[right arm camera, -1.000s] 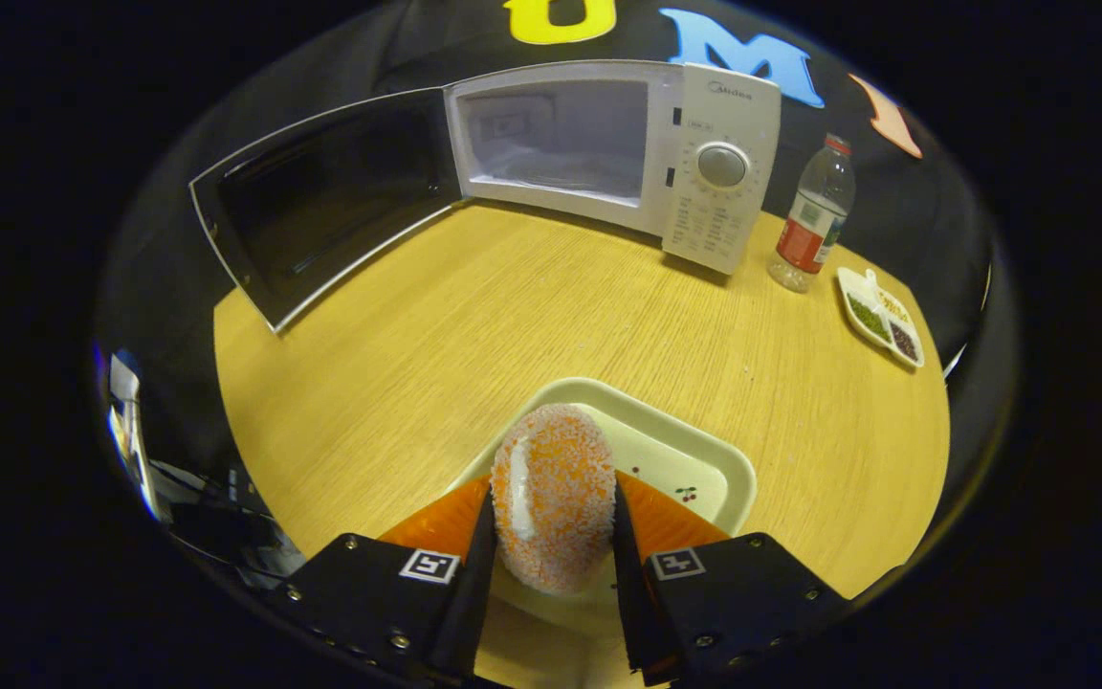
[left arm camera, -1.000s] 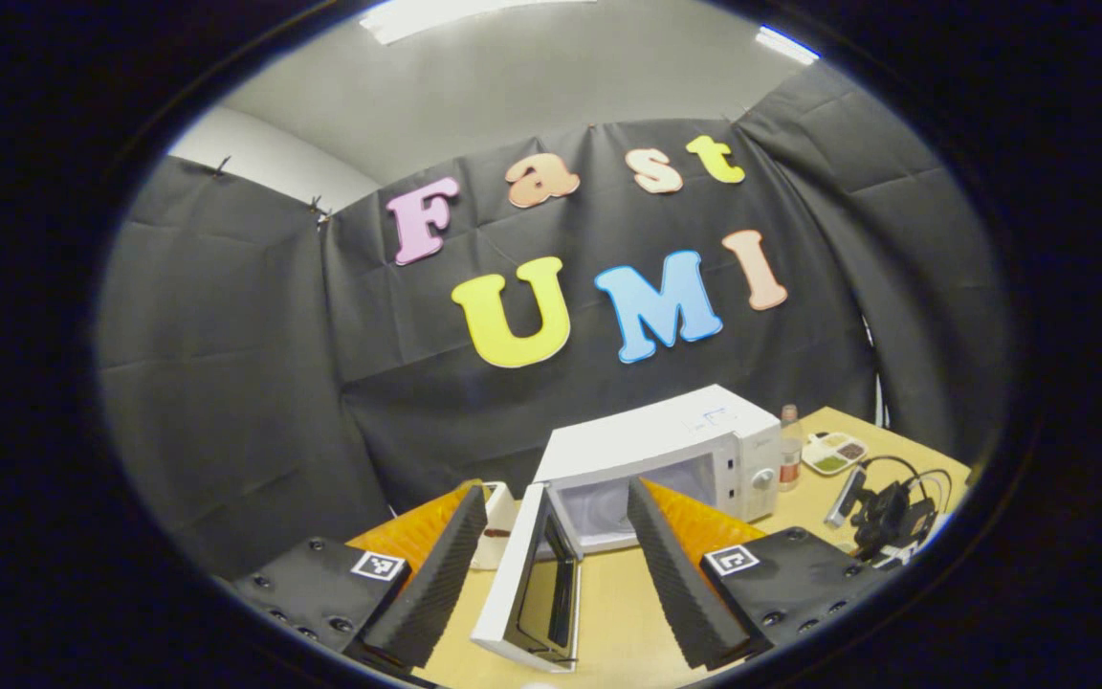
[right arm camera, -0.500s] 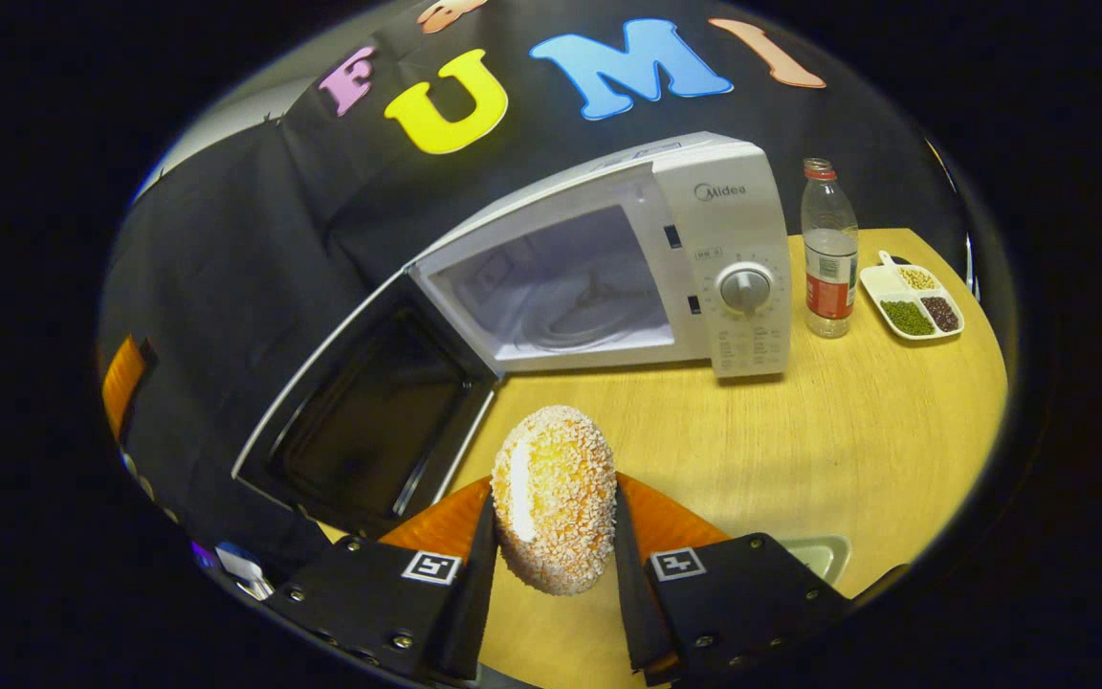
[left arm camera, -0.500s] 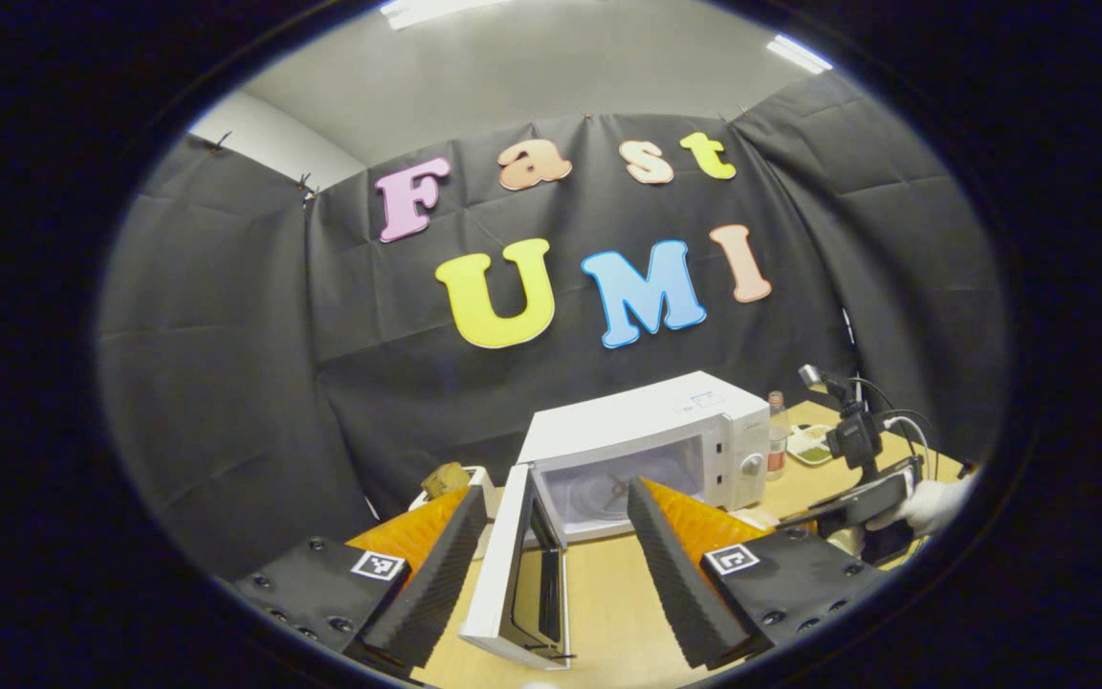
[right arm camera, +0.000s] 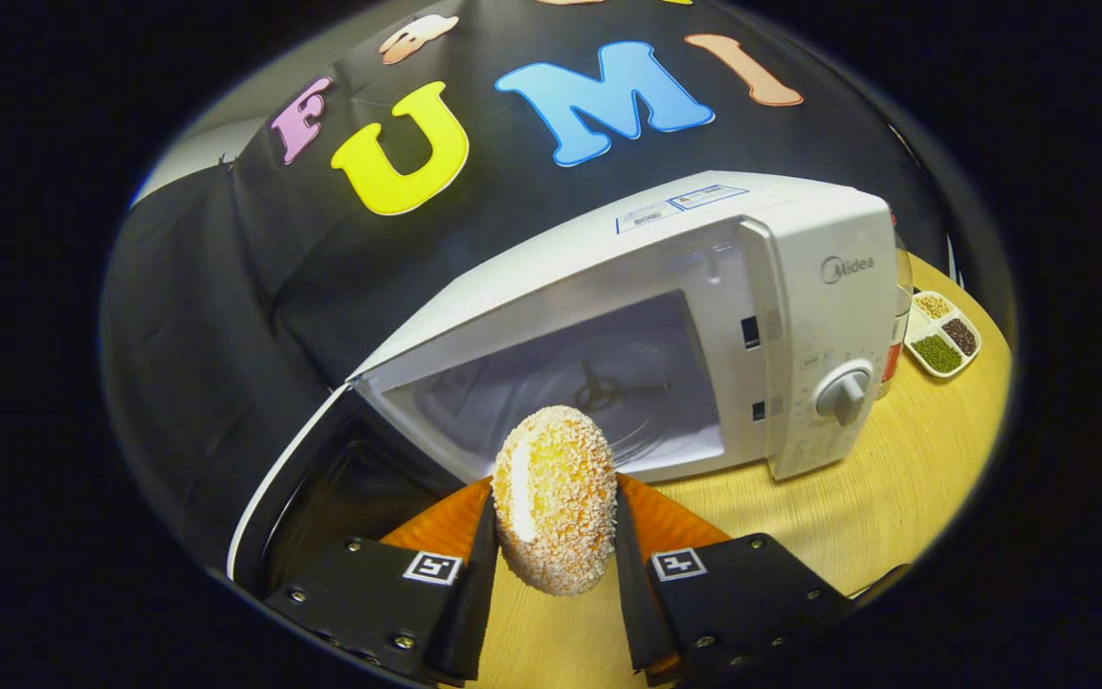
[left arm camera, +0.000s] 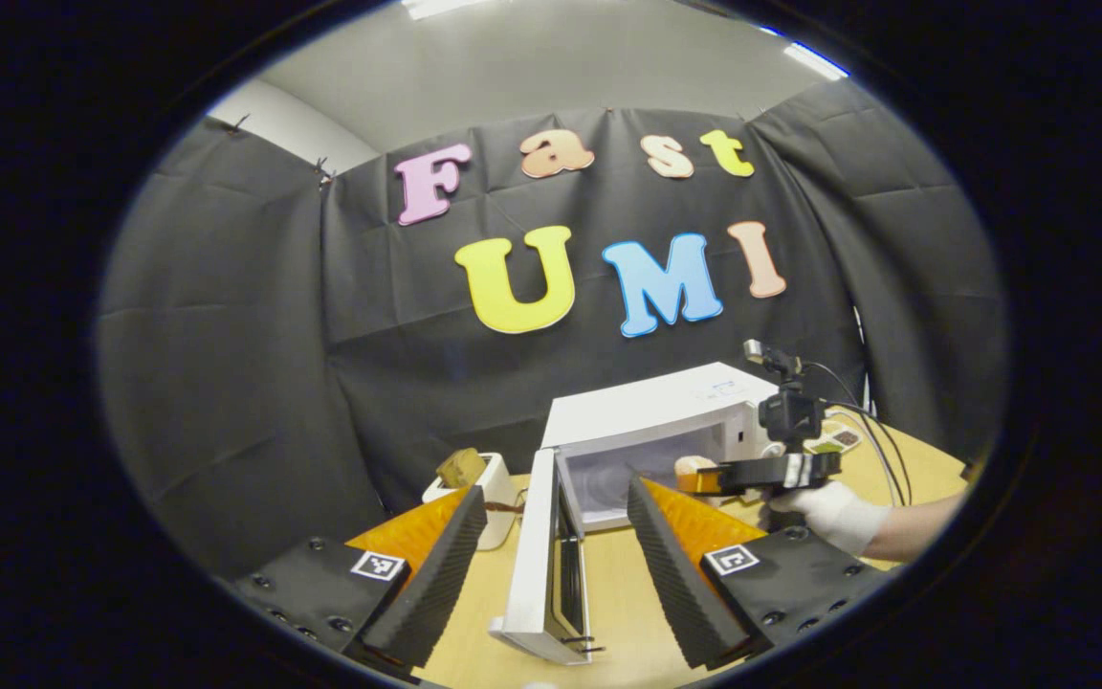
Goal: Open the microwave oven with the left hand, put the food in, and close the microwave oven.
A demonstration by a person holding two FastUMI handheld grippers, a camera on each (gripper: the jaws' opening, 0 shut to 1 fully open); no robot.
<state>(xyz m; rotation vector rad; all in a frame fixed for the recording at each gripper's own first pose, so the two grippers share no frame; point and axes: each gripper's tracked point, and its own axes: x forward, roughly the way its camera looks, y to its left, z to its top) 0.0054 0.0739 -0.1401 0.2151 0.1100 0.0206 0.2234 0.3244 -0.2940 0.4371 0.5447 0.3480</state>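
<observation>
- The microwave oven [right arm camera: 666,316] stood on the wooden worktop [right arm camera: 876,488] with its door [right arm camera: 321,488] swung wide open to the left of the cavity.
- The right gripper [right arm camera: 551,536] had its jaws closed on the food [right arm camera: 554,498], a crumb-coated oval bun held upright between both fingers.
- The food hung just in front of the oven's open cavity, above the worktop and not yet inside.
- In the left gripper view, the left gripper [left arm camera: 551,536] had its jaws spread wide and held nothing, with the edge of the open door [left arm camera: 541,560] seen between its fingers.
- That same view showed the right gripper [left arm camera: 752,474] in a white-gloved hand [left arm camera: 833,517], at the mouth of the oven [left arm camera: 656,431].
- A bottle [right arm camera: 895,325] and a small divided dish [right arm camera: 943,335] of beans stood to the right of the oven.
- A white toaster [left arm camera: 479,488] with bread in it sat left of the oven door.
</observation>
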